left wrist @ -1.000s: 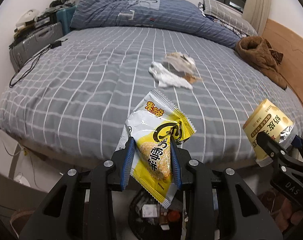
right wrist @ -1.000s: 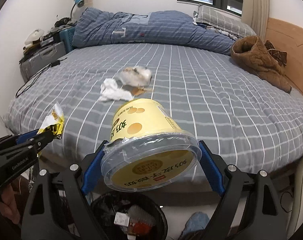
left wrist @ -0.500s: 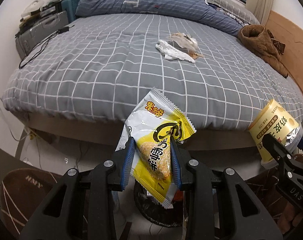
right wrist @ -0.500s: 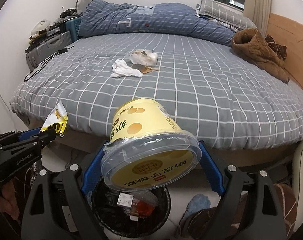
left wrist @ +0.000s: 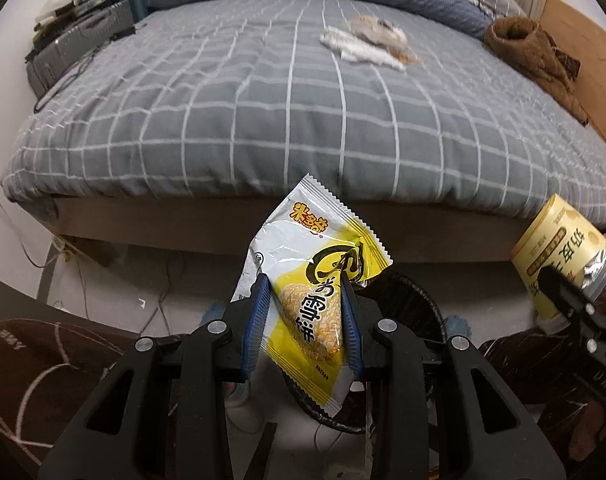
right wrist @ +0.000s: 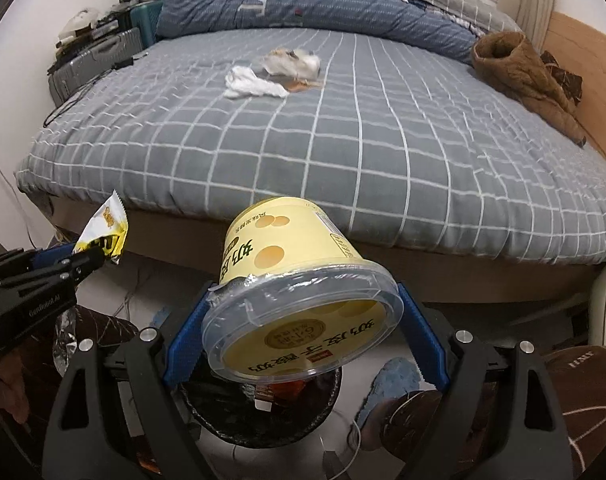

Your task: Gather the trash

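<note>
While both tools (left wrist: 305, 324) (right wrist: 303, 336) grip trash, the bin (right wrist: 259, 420) sits just off the bed's edge (right wrist: 343, 248).

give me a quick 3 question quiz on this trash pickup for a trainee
1. True or false: the left hand-held gripper grips a snack packet.
2. What does the right hand-held gripper hold?
3. Which lies on the bed: A) tissue B) bottle C) book?

Key: 1 true. 2 a yellow tub, above the bin. 3 A.
</note>
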Tool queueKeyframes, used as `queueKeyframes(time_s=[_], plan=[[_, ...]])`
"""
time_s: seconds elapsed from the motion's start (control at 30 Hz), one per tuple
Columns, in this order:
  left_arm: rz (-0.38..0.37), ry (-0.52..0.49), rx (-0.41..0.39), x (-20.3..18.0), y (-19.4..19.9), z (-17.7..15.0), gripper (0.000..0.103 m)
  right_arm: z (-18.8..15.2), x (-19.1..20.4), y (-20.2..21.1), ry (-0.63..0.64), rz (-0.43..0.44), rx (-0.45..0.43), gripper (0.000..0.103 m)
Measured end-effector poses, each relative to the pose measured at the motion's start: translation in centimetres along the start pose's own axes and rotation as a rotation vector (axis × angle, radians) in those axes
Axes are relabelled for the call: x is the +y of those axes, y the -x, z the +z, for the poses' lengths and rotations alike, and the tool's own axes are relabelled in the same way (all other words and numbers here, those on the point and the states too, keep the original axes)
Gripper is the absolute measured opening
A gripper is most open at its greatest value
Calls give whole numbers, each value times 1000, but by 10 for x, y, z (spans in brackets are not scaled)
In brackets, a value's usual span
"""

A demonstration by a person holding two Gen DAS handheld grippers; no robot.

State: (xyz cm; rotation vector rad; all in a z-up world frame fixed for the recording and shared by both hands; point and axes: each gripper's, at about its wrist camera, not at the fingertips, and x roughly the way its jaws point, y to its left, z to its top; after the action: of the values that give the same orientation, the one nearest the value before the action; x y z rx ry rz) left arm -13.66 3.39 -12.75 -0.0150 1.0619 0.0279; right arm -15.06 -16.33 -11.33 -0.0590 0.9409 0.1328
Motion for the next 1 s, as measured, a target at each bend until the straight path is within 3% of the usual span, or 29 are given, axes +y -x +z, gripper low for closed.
queueKeyframes(time_s=[0.27,0.6,0.77,0.87,1.0], plan=[[-18,-14,53,0,-34,-2,33,-4,6,-41,22,18,81,83],[-12,56,101,33,-59,-2,33,-12,38,-81,60,82,195,83],[2,86,124,48,-66,-5,33,-11,48,-89,72,100,221,84],[0,81,129,48,-68,-9,33,-9,47,-89,64,97,215,94],[-17,73,140,42,-70,-12,33,-8,36,-88,51,71,203,95]])
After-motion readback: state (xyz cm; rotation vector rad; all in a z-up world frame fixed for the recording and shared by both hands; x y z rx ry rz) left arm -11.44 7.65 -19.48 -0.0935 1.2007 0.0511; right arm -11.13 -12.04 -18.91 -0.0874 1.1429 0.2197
